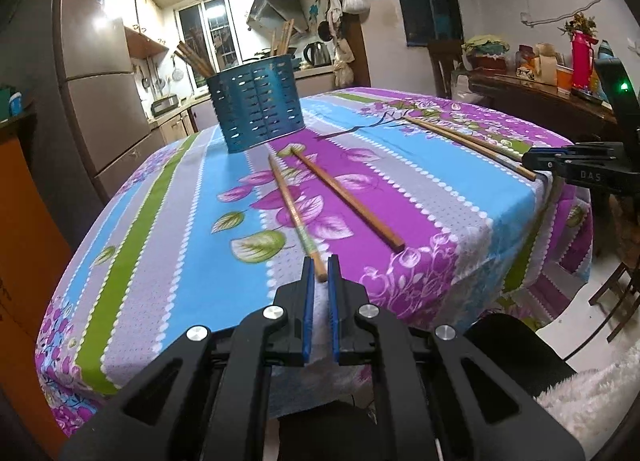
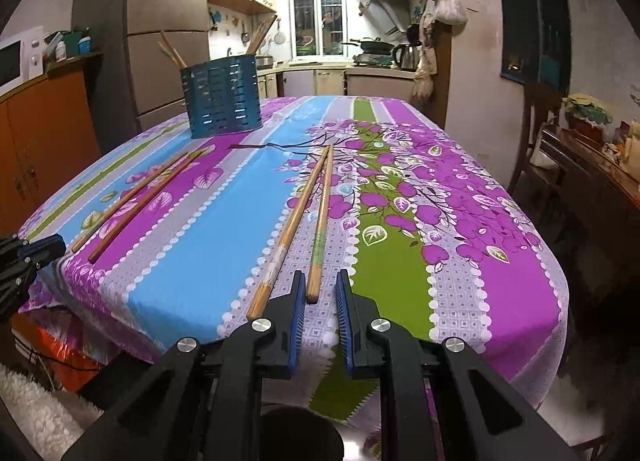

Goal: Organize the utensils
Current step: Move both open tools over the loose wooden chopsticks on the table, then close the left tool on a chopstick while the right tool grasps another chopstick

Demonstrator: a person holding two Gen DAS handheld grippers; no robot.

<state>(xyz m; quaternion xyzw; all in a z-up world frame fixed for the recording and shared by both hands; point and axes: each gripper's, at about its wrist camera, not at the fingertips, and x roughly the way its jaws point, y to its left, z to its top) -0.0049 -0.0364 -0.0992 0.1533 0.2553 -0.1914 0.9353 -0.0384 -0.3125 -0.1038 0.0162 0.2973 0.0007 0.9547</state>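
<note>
- My left gripper [image 1: 320, 267], low centre of frame, pinches the near end of a chopstick [image 1: 294, 210] lying on the table [image 1: 168, 261].
- My right gripper [image 2: 319, 283] is narrowed around another chopstick [image 2: 320, 237]; contact on the right pad unclear.
- Holder [image 1: 256, 105] stands upper left, well apart.
- Risk: end-only grip, so either stick may pivot or slip on lifting.
- Risk: neighbouring stick [image 2: 290, 229] may get dragged.
</note>
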